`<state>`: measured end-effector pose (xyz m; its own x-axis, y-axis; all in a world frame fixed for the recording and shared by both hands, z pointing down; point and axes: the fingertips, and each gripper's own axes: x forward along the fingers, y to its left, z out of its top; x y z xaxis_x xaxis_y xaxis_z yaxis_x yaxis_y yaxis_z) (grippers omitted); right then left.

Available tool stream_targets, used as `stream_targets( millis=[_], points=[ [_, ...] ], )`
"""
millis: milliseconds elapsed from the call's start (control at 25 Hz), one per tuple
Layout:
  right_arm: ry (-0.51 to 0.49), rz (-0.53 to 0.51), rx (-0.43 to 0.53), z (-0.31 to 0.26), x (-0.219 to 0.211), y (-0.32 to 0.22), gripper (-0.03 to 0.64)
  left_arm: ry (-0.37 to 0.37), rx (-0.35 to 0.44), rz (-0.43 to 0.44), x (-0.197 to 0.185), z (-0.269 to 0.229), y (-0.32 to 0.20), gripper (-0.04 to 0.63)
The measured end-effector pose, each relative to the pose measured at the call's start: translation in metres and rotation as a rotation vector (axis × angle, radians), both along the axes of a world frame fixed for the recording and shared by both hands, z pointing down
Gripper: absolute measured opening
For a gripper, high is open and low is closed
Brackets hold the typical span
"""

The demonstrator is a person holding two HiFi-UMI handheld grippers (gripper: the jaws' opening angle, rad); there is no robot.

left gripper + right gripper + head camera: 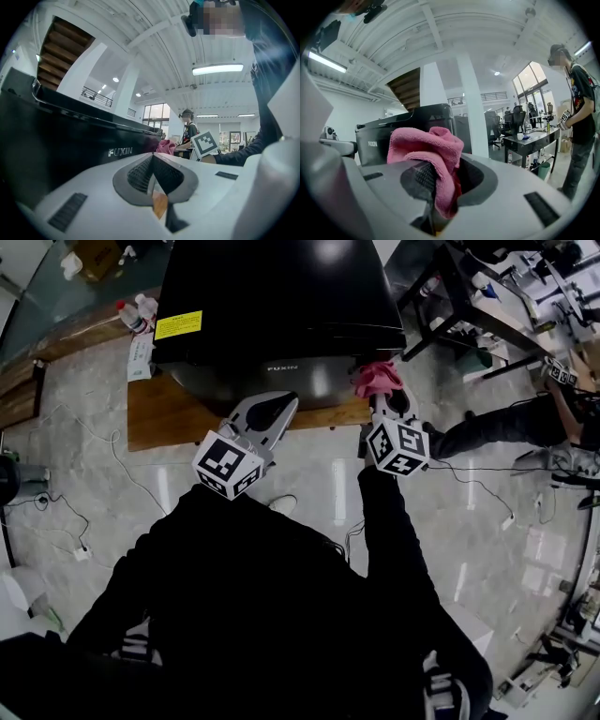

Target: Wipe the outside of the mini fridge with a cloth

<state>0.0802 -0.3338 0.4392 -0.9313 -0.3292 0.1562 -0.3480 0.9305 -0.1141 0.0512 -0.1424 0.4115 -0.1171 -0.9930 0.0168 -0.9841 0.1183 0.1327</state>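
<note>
Open floor (309, 474) lies before the front edge of the mini fridge (281, 306). The right gripper (382, 397) pinches the pink cloth (376, 378), seemingly against the fridge's corner. The left gripper (279, 411) is clenched and empty.

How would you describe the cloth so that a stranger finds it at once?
Find the big black mini fridge on the wooden stand. By its front right corner, the right gripper pinches a crumpled cloth. It is the only pink thing there.

Bright ceiling lights glare on the floor (347, 493); fisheye edges darken.
</note>
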Motion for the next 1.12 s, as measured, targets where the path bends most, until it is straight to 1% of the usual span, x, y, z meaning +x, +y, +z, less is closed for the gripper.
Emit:
stream_targets(
  millis=[120,200,320,400,480,640,720,800,920,1000,1120],
  points=[
    [-0.035,0.014,-0.028,-0.002,0.008,-0.005,0.089,-0.018,-0.012,-0.002,0.002,0.000,0.008,0.006],
    [-0.062,0.023,-0.026,-0.008,0.016,0.000,0.089,-0.017,-0.017,-0.002,0.002,0.002,0.016,0.006],
    [-0.088,0.020,-0.021,-0.015,0.029,0.020,0.089,-0.023,-0.036,-0.001,0.003,0.009,0.031,0.006],
    [-0.083,-0.003,-0.033,-0.012,0.032,0.041,0.089,-0.042,-0.058,-0.002,0.001,0.018,0.040,0.006],
    [-0.054,-0.040,-0.051,0.000,0.024,0.071,0.089,-0.044,-0.075,-0.016,-0.008,0.031,0.055,0.006],
    [0.020,-0.138,-0.078,0.036,-0.005,0.150,0.089,0.037,-0.086,-0.073,-0.033,0.058,0.107,0.006],
    [0.054,-0.186,-0.094,0.057,-0.025,0.184,0.089,0.054,-0.090,-0.098,-0.048,0.072,0.130,0.006],
    [0.093,-0.232,-0.109,0.080,-0.043,0.214,0.089,0.061,-0.097,-0.127,-0.062,0.087,0.149,0.006],
    [0.145,-0.292,-0.113,0.109,-0.063,0.254,0.089,0.037,-0.142,-0.170,-0.076,0.112,0.169,0.006],
    [0.179,-0.317,-0.114,0.127,-0.077,0.275,0.089,0.031,-0.171,-0.195,-0.083,0.128,0.179,0.006],
    [0.233,-0.341,-0.120,0.156,-0.097,0.299,0.089,0.048,-0.202,-0.216,-0.092,0.151,0.190,0.006]
  ],
)
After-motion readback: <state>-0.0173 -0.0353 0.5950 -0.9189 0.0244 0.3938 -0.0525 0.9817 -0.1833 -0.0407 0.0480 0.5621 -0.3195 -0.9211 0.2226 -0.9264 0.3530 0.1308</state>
